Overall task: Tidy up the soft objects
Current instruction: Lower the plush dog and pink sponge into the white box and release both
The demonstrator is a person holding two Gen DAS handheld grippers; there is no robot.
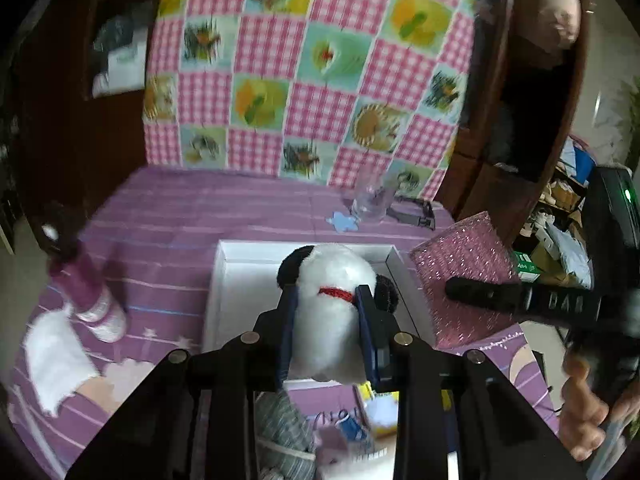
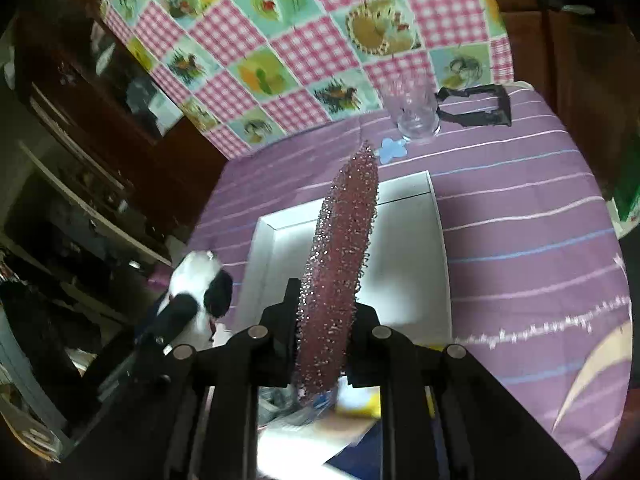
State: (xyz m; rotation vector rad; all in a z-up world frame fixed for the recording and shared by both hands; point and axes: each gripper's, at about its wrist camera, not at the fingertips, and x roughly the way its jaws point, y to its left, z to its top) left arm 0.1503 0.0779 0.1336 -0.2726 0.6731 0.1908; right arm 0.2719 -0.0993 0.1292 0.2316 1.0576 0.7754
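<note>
Left gripper [image 1: 326,304], jaws narrowed, clamps a white plush dog [image 1: 328,320] with black ears and a red collar; both blue fingers [image 1: 288,332] press into the toy's flanks. Beyond and beneath the held toy lies an open white box [image 1: 224,280] on a purple striped cloth [image 1: 180,216]. Right gripper [image 2: 326,300], jaws also drawn nearly together, pinches a pink glittery sponge [image 2: 344,240] by its lower end, so that the sponge stands edge-on and projects forward over the same white box [image 2: 416,272]. Both grippers point obliquely downward toward the cloth-covered surface. Seen from the left wrist, the right gripper [image 1: 480,290] appears to the right with its sponge [image 1: 464,264] just beside the box's right wall, and the person's hand [image 1: 588,412] grasps its handle. Ahead of both grippers, past the box, stand a clear glass [image 2: 414,108] and a small blue flower shape [image 2: 394,150], with a pink checked fabric [image 2: 304,40] rising behind. Left of the left gripper lies a purple-and-white soft item [image 1: 88,292], blurred.
</note>
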